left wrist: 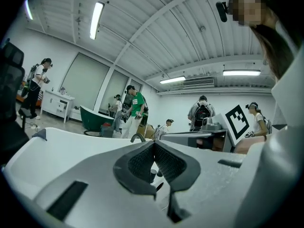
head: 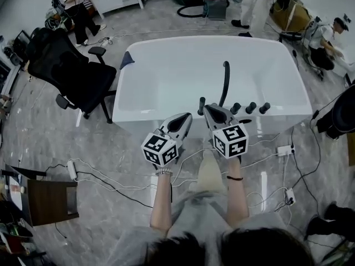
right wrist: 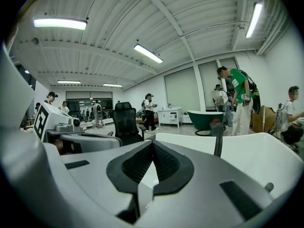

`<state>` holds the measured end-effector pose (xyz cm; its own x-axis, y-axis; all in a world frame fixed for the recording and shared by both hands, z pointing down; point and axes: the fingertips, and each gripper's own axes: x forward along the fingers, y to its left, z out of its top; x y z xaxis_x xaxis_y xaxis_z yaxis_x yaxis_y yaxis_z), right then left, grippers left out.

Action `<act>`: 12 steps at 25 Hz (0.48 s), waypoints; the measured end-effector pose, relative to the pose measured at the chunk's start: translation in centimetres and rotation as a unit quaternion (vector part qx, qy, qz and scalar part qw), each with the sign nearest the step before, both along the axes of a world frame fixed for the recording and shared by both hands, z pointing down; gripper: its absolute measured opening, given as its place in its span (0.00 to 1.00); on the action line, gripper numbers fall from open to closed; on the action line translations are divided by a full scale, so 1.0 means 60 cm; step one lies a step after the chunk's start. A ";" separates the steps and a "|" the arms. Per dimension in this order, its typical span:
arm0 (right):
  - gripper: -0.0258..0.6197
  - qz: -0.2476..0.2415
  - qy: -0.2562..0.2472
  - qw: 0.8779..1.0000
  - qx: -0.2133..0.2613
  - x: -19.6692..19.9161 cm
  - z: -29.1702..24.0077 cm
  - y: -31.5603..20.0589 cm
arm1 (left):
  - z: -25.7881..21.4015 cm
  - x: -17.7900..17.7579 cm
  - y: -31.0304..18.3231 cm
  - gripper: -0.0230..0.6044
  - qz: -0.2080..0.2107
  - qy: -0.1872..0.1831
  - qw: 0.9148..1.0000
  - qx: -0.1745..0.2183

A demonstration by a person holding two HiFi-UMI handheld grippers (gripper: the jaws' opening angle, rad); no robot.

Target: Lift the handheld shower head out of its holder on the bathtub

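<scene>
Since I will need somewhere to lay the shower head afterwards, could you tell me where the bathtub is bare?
The near rim is bare from the left gripper out to the left corner, and the basin floor is bare. Crowded: the rim's right part, where shower head, spout and three knobs stand close, right gripper beside them.

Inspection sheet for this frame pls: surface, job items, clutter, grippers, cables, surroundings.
Surface: white glossy bathtub on grey marbled floor.
Job's things: short black handheld shower head, upright in the tub's near rim, beside a tall curved black spout and three black knobs.
Clutter: nothing seen on the tub.
Grippers: left gripper and right gripper both shut, empty, at the near rim.
Cables: white power strips and loose leads across the floor.
Surroundings: black office chair, dark green tub, several people standing about.
</scene>
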<state>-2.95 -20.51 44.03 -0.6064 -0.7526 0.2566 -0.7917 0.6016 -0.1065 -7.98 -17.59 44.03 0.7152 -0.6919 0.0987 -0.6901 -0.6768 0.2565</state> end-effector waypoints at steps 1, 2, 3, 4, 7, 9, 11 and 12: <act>0.04 0.000 0.002 1.000 -0.005 -0.001 0.008 -0.003 | 0.006 0.001 -0.003 0.04 0.001 -0.001 1.000 -0.004; 0.04 0.001 0.003 1.000 -0.009 0.000 0.015 -0.007 | 0.012 0.001 -0.005 0.04 0.003 -0.002 1.000 -0.008; 0.04 0.002 0.003 1.000 -0.013 0.001 0.023 -0.011 | 0.019 0.002 -0.008 0.04 0.004 -0.003 1.000 -0.012; 0.04 0.003 0.005 1.000 -0.017 0.003 0.031 -0.016 | 0.027 0.002 -0.010 0.04 0.004 -0.004 1.000 -0.016; 0.04 0.007 0.008 1.000 -0.026 0.011 0.057 -0.034 | 0.053 0.005 -0.022 0.04 0.004 -0.005 1.000 -0.030; 0.04 0.012 0.008 0.999 -0.034 0.017 0.077 -0.049 | 0.074 0.007 -0.031 0.04 0.005 -0.006 0.999 -0.042; 0.04 0.012 0.007 0.999 -0.042 0.020 0.097 -0.059 | 0.098 0.008 -0.038 0.04 0.004 -0.007 0.998 -0.056; 0.04 0.010 0.009 0.999 -0.047 0.021 0.109 -0.063 | 0.110 0.009 -0.043 0.04 0.003 -0.007 0.998 -0.062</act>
<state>-1.67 -24.31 50.55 -0.5864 -0.7367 0.3368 -0.8056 0.5738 -0.1475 -7.46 -20.14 50.60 0.7172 -0.6693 0.1940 -0.6904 -0.6446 0.3283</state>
